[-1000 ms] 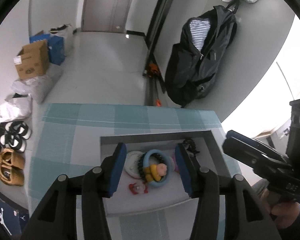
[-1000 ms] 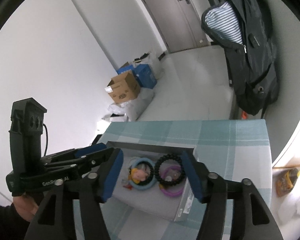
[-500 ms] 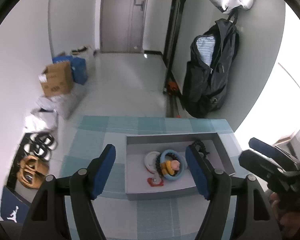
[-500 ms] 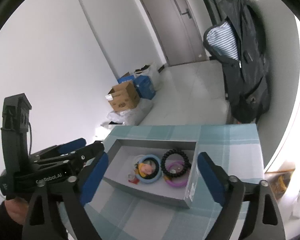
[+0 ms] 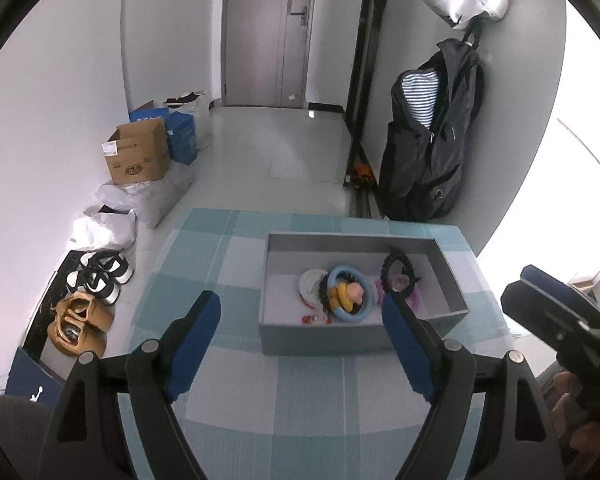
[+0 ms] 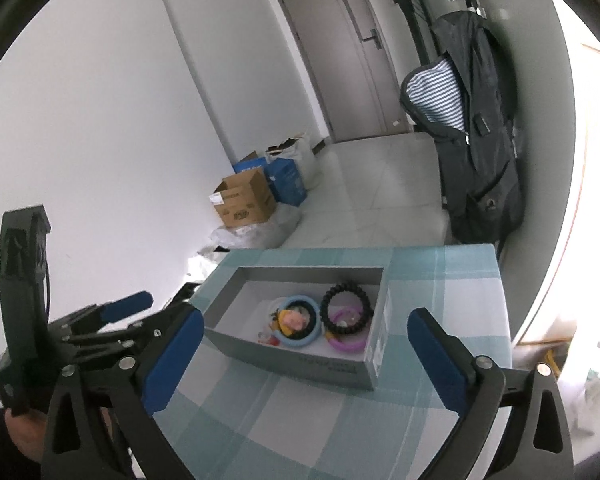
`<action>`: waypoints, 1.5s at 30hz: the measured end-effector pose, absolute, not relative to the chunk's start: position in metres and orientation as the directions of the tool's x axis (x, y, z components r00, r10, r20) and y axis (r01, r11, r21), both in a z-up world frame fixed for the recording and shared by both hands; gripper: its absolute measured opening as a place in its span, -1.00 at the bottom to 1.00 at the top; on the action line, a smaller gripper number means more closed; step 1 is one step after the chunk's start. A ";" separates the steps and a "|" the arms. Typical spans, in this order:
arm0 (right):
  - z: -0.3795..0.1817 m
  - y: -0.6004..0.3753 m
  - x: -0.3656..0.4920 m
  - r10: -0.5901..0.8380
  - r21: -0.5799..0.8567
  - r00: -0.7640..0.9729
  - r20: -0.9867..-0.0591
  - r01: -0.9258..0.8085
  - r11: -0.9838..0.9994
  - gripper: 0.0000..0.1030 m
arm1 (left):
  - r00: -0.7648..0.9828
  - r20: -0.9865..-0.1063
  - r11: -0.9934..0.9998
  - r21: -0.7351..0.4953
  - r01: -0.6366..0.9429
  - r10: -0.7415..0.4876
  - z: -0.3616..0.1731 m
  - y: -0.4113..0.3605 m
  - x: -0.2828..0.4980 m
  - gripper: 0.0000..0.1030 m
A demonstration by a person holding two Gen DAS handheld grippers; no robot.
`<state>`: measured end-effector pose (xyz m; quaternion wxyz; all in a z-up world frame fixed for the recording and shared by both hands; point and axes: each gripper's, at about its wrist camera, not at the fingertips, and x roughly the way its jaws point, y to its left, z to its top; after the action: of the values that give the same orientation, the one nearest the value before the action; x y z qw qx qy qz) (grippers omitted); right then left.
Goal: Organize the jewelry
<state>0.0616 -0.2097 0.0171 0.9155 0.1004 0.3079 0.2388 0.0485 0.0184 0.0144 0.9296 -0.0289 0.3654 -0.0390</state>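
Cardboard box (image 5: 138, 156) beside blue boxes (image 5: 182, 136), dark jacket (image 5: 432, 144) hanging, shoes (image 5: 100, 276) — perhaps sneakers — on floor

We see an open grey box (image 5: 364, 340) that stands on the counter (image 5: 228, 264) with the blue checked cloth, and all the jewelry lies inside it. A light blue ring (image 5: 350, 294) with a yellow and pink charm lies near the middle, touching a white round piece (image 5: 310, 284) on its left, with a small red piece (image 5: 309, 319) near the front wall. A black beaded bracelet (image 6: 346, 309) lies partly over a purple bangle (image 6: 346, 344) on the right side.
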 end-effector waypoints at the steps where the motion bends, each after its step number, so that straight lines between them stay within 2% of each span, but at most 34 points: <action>1: 0.017 -0.210 0.060 0.499 0.330 0.696 -0.516 -0.376 0.866 1.00 | 0.737 -0.671 0.996 -0.069 0.048 -0.082 0.014 0.016 0.047 0.55; 8: 0.017 -0.208 0.055 0.489 0.311 0.701 -0.519 -0.378 0.872 1.00 | 0.765 -0.641 0.998 -0.053 0.036 -0.061 0.018 0.018 0.041 0.55; 45: 0.010 -0.203 0.055 0.466 0.291 0.696 -0.547 -0.363 0.885 1.00 | 0.742 -0.665 0.996 -0.067 0.060 -0.089 0.012 0.018 0.043 0.55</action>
<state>0.0547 -0.2025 0.0095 0.9174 0.0804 0.3177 0.2259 0.0430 0.0182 0.0116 0.9330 -0.0204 0.3571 -0.0401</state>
